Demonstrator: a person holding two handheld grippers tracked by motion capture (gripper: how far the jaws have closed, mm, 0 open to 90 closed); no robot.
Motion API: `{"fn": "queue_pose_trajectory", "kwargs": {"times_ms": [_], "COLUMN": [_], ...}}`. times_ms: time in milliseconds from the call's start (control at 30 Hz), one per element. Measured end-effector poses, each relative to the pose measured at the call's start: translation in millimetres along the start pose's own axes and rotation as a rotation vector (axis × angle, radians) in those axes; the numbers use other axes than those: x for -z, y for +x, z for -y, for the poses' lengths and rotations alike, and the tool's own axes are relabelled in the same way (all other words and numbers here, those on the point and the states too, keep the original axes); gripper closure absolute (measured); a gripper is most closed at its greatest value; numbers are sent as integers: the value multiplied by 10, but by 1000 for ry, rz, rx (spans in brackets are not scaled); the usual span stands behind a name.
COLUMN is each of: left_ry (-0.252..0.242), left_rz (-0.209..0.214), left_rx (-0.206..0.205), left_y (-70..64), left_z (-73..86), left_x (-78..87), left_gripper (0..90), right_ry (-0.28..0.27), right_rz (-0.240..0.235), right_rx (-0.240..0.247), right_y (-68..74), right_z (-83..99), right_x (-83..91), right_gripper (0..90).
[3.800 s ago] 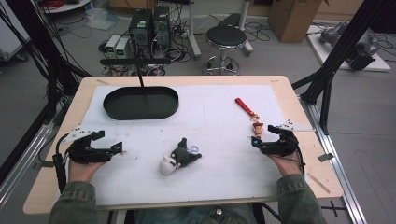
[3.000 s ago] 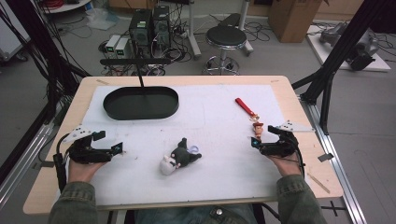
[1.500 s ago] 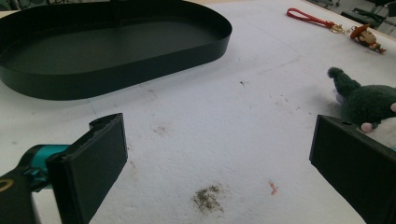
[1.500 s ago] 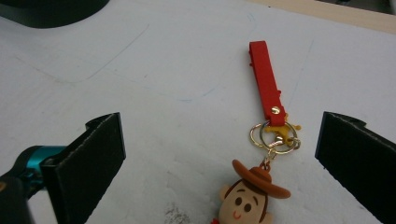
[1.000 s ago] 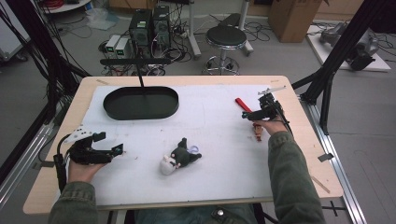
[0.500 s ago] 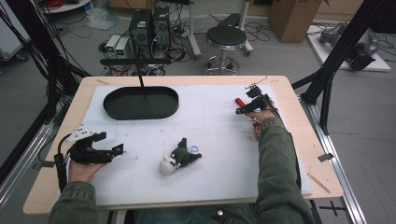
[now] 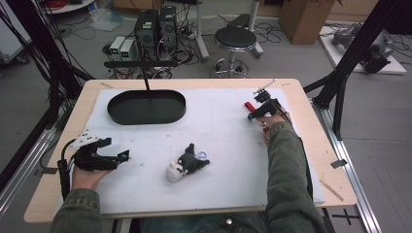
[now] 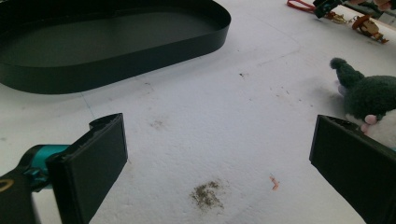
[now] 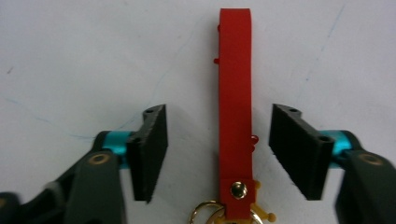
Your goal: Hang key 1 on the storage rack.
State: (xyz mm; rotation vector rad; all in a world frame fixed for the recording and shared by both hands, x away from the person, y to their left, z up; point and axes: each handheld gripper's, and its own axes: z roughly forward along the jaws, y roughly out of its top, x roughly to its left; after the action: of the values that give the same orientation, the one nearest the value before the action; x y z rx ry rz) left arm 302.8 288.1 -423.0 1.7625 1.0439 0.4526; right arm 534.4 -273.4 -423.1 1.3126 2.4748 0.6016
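**Setting: robotics laboratory**

Worktop (image 7: 218, 87) framed by black aluminium struts (image 7: 347, 63). Computer towers (image 7: 156, 24) with tangled floor cabling at upper centre; round stool (image 7: 235, 38) beside them; cardboard box (image 7: 305, 12) upper right. Bare grey floor.

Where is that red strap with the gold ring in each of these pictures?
High view: the red strap lies far right on the white mat, just ahead of the right gripper.
Left gripper view: top right corner, small and far off.
Right gripper view: centre, lengthwise between the open jaws, untouched.
Shared landmark: the white mat beneath it.
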Motion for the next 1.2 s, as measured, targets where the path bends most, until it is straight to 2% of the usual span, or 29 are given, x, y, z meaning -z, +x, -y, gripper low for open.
{"fn": "queue_pose_trajectory", "kwargs": {"times_ms": [100,167,200,267,433,567,700,800,967,1033,1100,1200], "left_ry": [0,3,4,5,3,3,2,1,-6,-3,-3,0], "left_rz": [3,5,5,6,3,0,3,6,8,6,7,7], "left_rx": [-3,-2,-4,-7,-9,-5,-7,-11,-8,-12,-11,-13], "left_y": [-1,-2,-2,-3,-3,-3,-24,-33,-46,-41,-42,-41], "left_z": [0,1,0,0,-1,1,2,0,-3,-3,-3,-2], "left_x": [-5,-8,-8,-7,-5,-4,3,9,16,13,10,10], "left_gripper": [47,47,46,47,46,46,46,46,47,46,46,47], "right_ry": [-2,3,-1,2,11,-11,-21,-83,-210,-235,-245,-289], "right_rz": [-12,-21,-22,-18,31,3,-4,-25,-102,-153,-156,-187], "right_rx": [-47,-53,-53,-58,-106,-129,-114,-132,-179,-185,-168,-181], "right_y": [-15,-22,-20,-8,26,20,87,115,133,134,153,156], "right_z": [3,1,0,-6,-9,0,14,16,53,69,76,85], "right_x": [-7,0,2,4,28,130,263,414,681,757,831,932], "right_gripper": [511,582,659,703,732,744,745,746,746,745,745,745]}}
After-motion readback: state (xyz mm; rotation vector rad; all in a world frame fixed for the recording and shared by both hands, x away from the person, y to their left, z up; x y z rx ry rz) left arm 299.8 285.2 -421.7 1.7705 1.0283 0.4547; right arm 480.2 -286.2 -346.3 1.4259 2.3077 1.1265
